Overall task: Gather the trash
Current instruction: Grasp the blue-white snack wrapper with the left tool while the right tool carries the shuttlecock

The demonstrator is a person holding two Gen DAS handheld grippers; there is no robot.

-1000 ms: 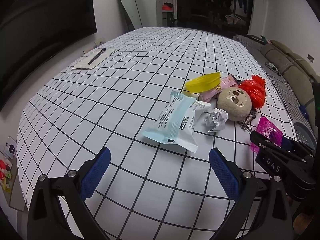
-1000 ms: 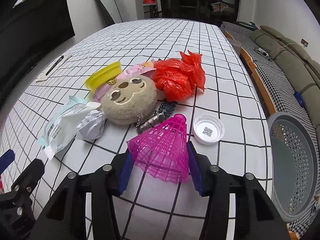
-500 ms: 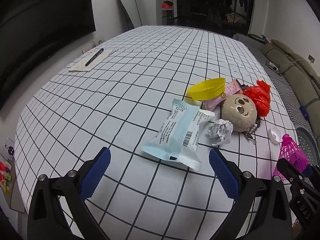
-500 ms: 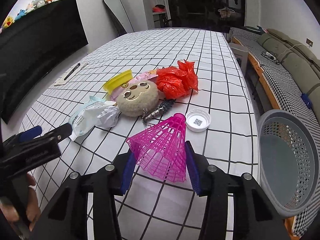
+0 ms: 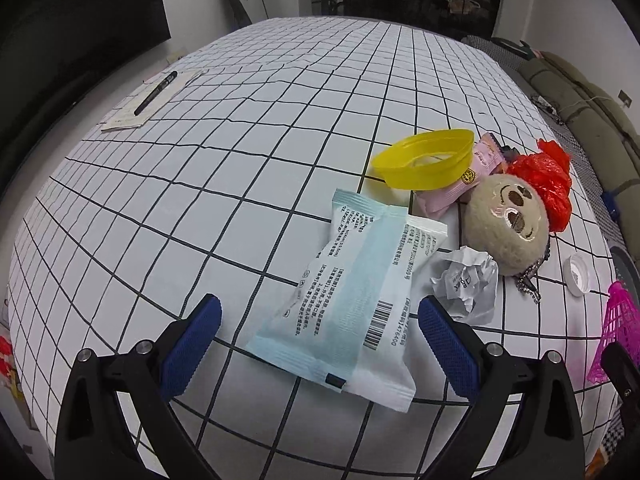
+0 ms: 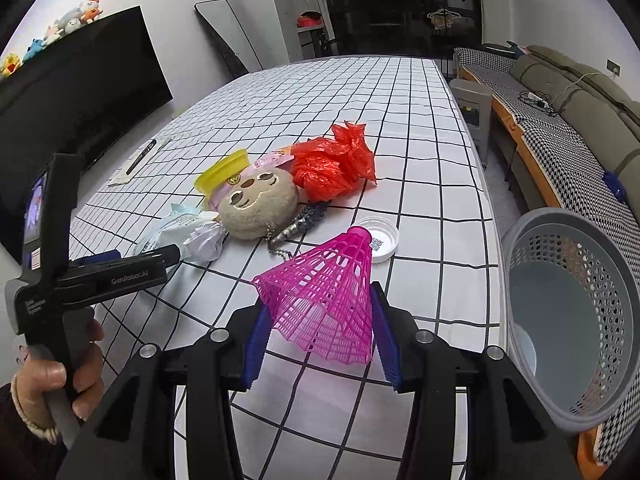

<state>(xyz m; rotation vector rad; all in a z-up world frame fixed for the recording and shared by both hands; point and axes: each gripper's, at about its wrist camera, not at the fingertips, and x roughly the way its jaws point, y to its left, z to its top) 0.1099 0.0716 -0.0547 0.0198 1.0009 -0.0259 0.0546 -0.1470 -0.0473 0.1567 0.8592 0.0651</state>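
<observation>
My right gripper (image 6: 320, 324) is shut on a pink plastic shuttlecock (image 6: 324, 292) and holds it above the checked table, left of a grey perforated basket (image 6: 576, 320). The shuttlecock also shows at the right edge of the left wrist view (image 5: 618, 332). My left gripper (image 5: 320, 340) is open, its fingers either side of the near end of a pale blue and white wrapper (image 5: 352, 300). A crumpled white paper (image 5: 468, 280), a white cap (image 5: 578, 274), a red plastic bag (image 5: 548, 184), a pink wrapper (image 5: 460, 188) and a yellow lid (image 5: 424, 164) lie beyond.
A round plush face with a chain (image 5: 506, 224) lies among the trash. A pen on a paper (image 5: 154, 94) lies at the far left of the table. A sofa (image 6: 560, 112) runs along the right side, behind the basket. A dark screen (image 6: 80, 92) stands at left.
My left gripper has moved forward so the pale wrapper now lies between its fingers. My right gripper has lifted the shuttlecock higher and drawn back, towards the basket.
</observation>
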